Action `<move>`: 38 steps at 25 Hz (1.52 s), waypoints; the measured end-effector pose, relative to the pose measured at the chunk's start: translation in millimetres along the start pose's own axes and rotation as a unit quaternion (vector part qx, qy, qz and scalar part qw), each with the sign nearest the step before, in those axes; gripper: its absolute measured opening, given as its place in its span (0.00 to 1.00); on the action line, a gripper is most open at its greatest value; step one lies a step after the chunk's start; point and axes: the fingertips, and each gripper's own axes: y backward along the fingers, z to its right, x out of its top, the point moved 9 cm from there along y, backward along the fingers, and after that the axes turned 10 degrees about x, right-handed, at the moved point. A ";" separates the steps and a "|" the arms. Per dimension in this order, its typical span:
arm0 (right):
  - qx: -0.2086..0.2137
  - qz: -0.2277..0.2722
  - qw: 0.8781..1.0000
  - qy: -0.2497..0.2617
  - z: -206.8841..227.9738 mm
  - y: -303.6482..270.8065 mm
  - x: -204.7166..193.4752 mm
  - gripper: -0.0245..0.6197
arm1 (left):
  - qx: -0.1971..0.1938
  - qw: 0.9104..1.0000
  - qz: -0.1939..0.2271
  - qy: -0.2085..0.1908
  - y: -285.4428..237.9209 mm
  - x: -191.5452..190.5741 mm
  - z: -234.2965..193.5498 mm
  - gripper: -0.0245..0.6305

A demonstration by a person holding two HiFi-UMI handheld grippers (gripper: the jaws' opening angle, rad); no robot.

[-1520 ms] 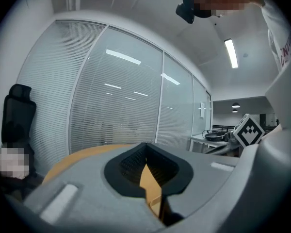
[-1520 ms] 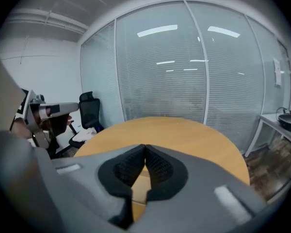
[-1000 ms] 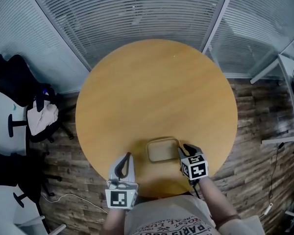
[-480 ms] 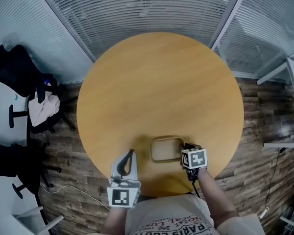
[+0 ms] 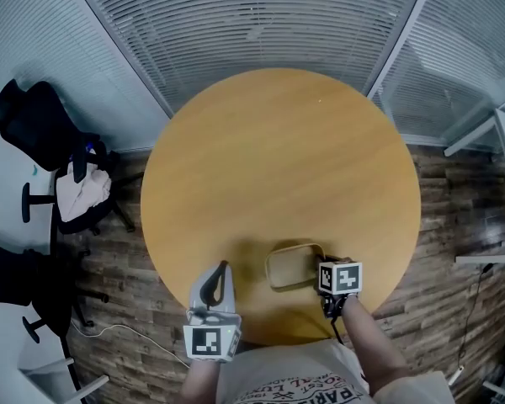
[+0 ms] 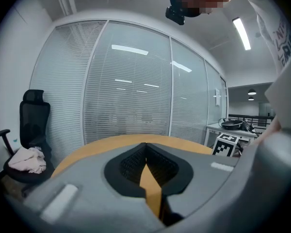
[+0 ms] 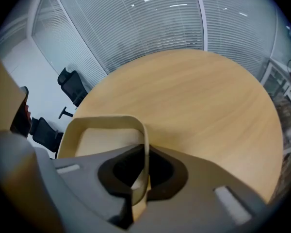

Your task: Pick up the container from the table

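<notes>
A shallow beige rectangular container [image 5: 291, 267] sits near the front edge of the round wooden table [image 5: 278, 158]. My right gripper [image 5: 321, 274] points steeply down at its right side, jaws shut on the container's thin side wall. In the right gripper view that wall [image 7: 144, 144] runs between the right gripper's [image 7: 143, 168] pads, and the container's open inside [image 7: 104, 137] shows to the left. My left gripper [image 5: 220, 271] hovers over the table's front edge, left of the container and apart from it. Its jaws meet at the tips with nothing held, as the left gripper view [image 6: 145, 147] shows.
A black office chair [image 5: 71, 188] with pale cloth on it stands left of the table. Glass walls with blinds [image 5: 252, 23] run behind. A white desk [image 5: 501, 141] is at the right edge. A cable [image 5: 118, 335] lies on the wooden floor.
My right gripper has sunk onto the container's right wall and closed from wide open to shut on it. The left gripper has stayed put.
</notes>
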 end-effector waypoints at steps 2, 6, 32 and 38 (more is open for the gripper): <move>-0.002 0.015 1.000 0.001 -4.8 8.8 3.8 0.05 | 0.004 1.000 0.003 -0.001 0.6 4.6 -0.7 0.05; 0.002 0.064 0.998 0.026 -22.1 31.5 22.1 0.05 | -0.006 1.000 0.023 -0.014 1.9 17.9 1.1 0.05; -0.016 0.450 0.864 0.225 -135.2 242.7 51.4 0.05 | -0.052 0.994 0.092 -0.027 33.3 106.9 5.2 0.05; -0.021 0.467 0.849 0.246 -142.2 252.7 46.3 0.05 | -0.059 0.993 0.103 -0.026 33.8 113.2 12.5 0.05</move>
